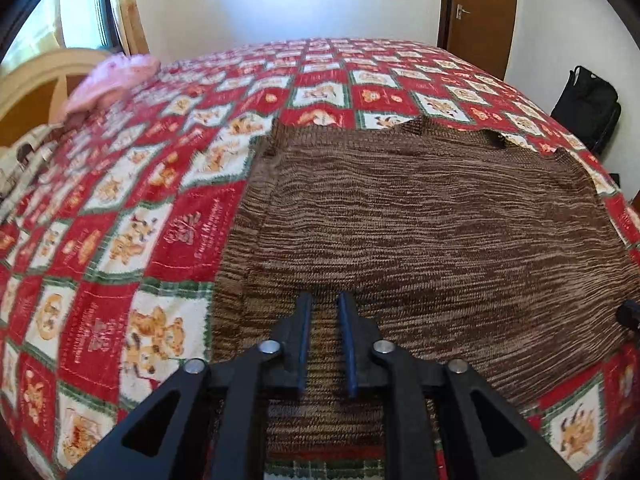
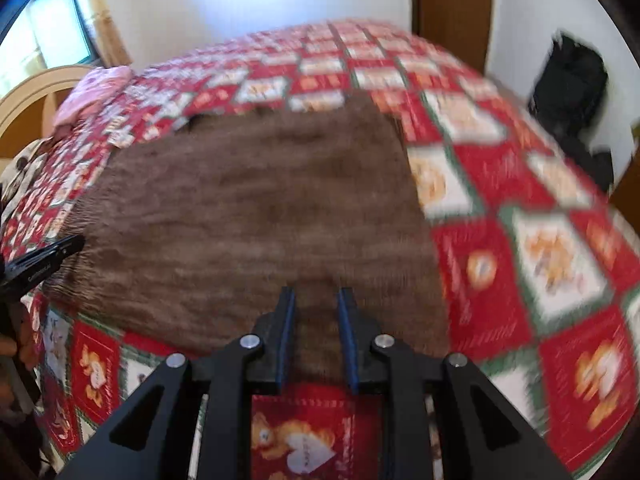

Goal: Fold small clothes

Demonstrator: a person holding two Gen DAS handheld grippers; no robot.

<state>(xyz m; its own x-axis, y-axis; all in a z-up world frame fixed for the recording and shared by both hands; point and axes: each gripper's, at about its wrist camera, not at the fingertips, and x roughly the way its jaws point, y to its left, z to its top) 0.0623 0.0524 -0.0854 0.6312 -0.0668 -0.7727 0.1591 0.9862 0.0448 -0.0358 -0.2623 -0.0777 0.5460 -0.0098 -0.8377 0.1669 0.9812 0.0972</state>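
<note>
A brown knitted garment (image 1: 420, 232) lies spread flat on the bed; it also shows in the right wrist view (image 2: 256, 216), blurred. My left gripper (image 1: 326, 300) is open and empty, its jaws a little apart above the garment's near left part. My right gripper (image 2: 316, 294) is open and empty above the garment's near right corner. The left gripper's tip shows at the left edge of the right wrist view (image 2: 52, 256). A bit of the right gripper shows at the right edge of the left wrist view (image 1: 630, 316).
The bed carries a red, white and green teddy-bear quilt (image 1: 132, 240). Pink clothes (image 1: 116, 80) and a patterned item (image 1: 24, 164) lie at the far left by the wooden headboard (image 1: 36, 76). A black bag (image 1: 588, 108) stands on the floor at right, near a wooden door (image 1: 476, 8).
</note>
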